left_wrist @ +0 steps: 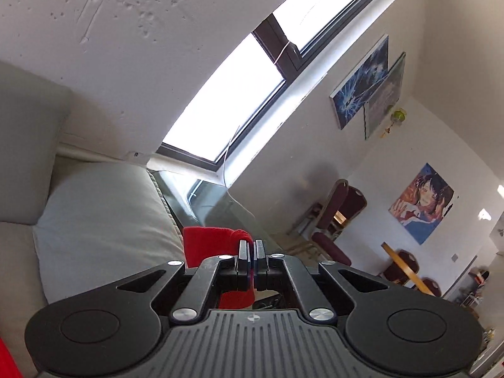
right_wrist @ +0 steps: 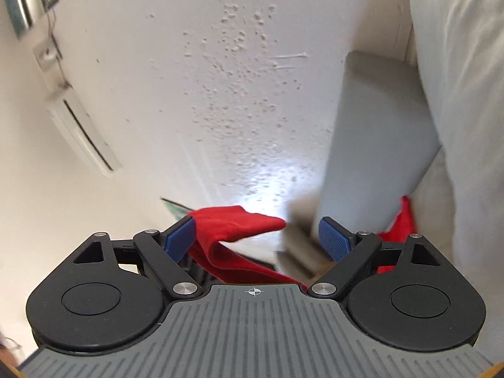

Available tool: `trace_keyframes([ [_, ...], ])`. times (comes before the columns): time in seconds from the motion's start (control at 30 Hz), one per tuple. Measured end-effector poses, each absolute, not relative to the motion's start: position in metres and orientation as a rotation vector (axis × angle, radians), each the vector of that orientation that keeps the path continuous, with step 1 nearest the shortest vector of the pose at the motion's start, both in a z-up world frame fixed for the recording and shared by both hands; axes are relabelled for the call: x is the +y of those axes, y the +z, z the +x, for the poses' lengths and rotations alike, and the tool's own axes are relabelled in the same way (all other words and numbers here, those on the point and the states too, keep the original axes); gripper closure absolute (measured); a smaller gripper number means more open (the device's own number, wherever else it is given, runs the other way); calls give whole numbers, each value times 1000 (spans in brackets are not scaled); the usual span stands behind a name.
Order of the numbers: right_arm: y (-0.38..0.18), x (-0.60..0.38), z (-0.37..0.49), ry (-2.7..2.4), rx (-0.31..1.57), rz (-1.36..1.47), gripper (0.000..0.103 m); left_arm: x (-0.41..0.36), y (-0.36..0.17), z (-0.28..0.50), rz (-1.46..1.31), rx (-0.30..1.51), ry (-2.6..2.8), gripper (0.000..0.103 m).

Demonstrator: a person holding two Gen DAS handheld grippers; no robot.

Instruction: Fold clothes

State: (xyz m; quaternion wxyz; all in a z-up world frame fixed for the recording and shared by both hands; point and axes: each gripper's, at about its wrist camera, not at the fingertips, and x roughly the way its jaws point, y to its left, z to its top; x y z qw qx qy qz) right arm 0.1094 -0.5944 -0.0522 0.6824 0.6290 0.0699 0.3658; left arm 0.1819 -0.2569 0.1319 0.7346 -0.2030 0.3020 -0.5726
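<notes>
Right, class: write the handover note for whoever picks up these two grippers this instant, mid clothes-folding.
Left gripper: shut on the red garment, held up near the grey sofa cushion.
Right gripper: open, pads apart; red cloth lies between the fingers but is not pinched.
Both cameras tilt up toward the wall, so the garment's overall lie is hidden.
Done: no finished fold is visible.
Left: probably regrip with the right, spread the garment out, then fold.
</notes>
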Motion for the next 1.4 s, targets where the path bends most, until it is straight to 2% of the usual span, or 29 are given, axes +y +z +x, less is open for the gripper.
trace_keyframes([
  [0.1,-51,-591,110,890,140,1415,23,-254,117,190,-476,715,-1266,103],
  [0.13,-50,-587,110,896,148,1402,33,-254,113,192,-476,728,-1257,103],
  [0.17,-48,-583,110,903,155,1389,47,-255,109,193,-465,737,-1243,103],
  [0.23,-44,-576,111,904,166,1360,60,-255,101,198,-443,761,-1210,103],
  [0.27,-42,-575,111,889,164,1344,63,-255,97,201,-434,775,-1193,103],
  [0.33,-41,-576,114,850,183,1327,63,-251,95,205,-447,787,-1175,103],
  [0.37,-42,-577,115,796,218,1320,58,-251,99,205,-455,779,-1179,103],
  [0.4,-46,-579,117,737,258,1329,49,-250,102,206,-462,771,-1183,103],
  [0.43,-52,-581,119,727,281,1363,25,-249,106,206,-469,762,-1188,103],
  [0.47,-60,-582,121,755,294,1409,13,-249,109,207,-476,754,-1192,103],
  [0.6,-66,-577,123,900,220,1484,15,-249,120,206,-491,734,-1210,103],
  [0.83,-61,-556,132,1047,235,1429,20,-255,113,195,-472,775,-1277,103],
  [0.93,-57,-560,127,1045,167,1420,29,-254,109,195,-451,795,-1270,103],
  [0.97,-56,-563,124,1029,142,1416,42,-252,107,196,-451,803,-1260,103],
  [1.0,-54,-567,121,1005,120,1408,50,-251,105,198,-457,811,-1250,103],
  [1.07,-47,-570,115,922,105,1356,82,-251,102,200,-444,832,-1224,103],
  [1.1,-44,-571,112,878,101,1326,89,-252,101,200,-429,840,-1212,103],
  [1.17,-37,-573,107,789,94,1264,90,-255,99,199,-386,854,-1171,102],
  [1.2,-34,-574,104,745,91,1233,90,-255,99,197,-347,861,-1126,96],
  [1.23,-30,-575,102,700,90,1202,91,-256,99,195,-307,869,-1081,79],
  [1.3,-22,-576,98,610,98,1143,93,-253,101,184,-196,864,-999,66],
  [1.4,-14,-579,91,472,130,1089,94,-241,97,147,42,805,-935,65],
])
